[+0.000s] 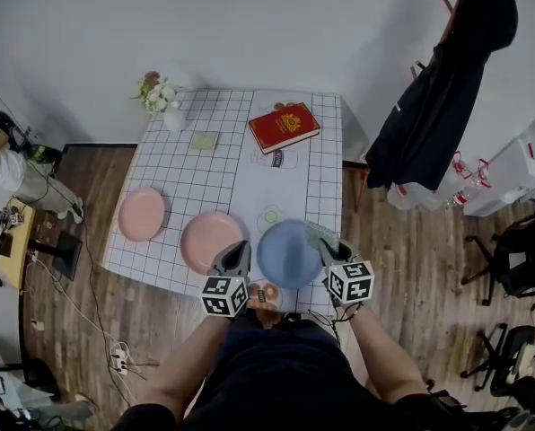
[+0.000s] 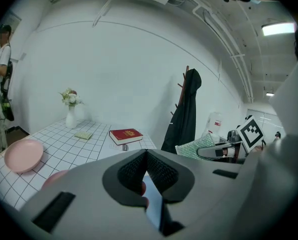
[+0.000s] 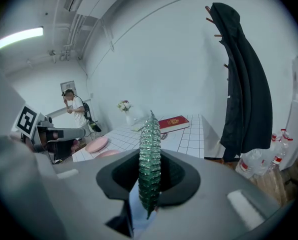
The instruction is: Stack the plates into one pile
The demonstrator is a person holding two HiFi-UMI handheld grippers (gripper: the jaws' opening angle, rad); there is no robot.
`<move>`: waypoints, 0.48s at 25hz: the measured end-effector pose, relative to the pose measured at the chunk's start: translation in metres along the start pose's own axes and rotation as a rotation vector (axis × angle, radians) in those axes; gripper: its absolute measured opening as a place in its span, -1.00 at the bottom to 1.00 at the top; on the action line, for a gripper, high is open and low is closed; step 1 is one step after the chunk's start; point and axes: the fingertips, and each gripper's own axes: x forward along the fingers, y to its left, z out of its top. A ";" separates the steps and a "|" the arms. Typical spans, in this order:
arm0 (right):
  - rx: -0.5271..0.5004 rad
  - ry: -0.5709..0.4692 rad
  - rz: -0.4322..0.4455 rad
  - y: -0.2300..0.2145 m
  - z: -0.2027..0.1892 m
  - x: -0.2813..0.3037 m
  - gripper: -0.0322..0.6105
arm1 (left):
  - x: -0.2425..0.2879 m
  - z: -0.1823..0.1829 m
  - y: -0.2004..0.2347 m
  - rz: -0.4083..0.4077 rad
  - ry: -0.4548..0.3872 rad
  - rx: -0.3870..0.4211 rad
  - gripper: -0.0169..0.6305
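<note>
- The right gripper [image 1: 328, 245] is clamped on the rim of a green glass plate [image 1: 319, 233]; the plate stands on edge between the pads, over the near right corner of the tabletop [image 1: 241, 173] and just beside the right rim of the blue plate [image 1: 288, 254].
- The left gripper [image 1: 235, 253] is clenched with nothing in it; it hangs over the near edge, between the blue plate and the middle pink plate [image 1: 210, 240].
- The green plate looks like ribbed pressed glass; I judge it stiff, fairly heavy, brittle and slick. The ribs give the pads some bite, but a one-point rim hold could let it swing, so it wants a gentle landing.
- The other plates look smooth, shallow and rigid; lying flat, each offers only its rim. The near rims by the tabletop's near edge seem the easiest reach.
- The left pink plate [image 1: 142, 214] lies by the left edge, apart from the middle one.
- The tabletop's middle is bare; a red book [image 1: 284, 126] and a vase [image 1: 172, 115] stand well apart at the far edge. A dark coat [image 1: 447, 88] hangs beyond the right edge.
</note>
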 end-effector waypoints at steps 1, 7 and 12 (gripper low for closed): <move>-0.008 0.003 -0.001 0.000 -0.001 0.001 -0.63 | 0.000 -0.004 0.002 0.010 0.007 -0.002 -0.96; -0.062 0.019 -0.026 -0.002 -0.006 0.008 -0.63 | 0.010 -0.028 0.012 0.045 0.063 -0.007 -0.96; -0.131 0.040 -0.063 -0.008 -0.014 0.013 -0.63 | 0.019 -0.060 0.018 0.058 0.134 -0.046 -0.94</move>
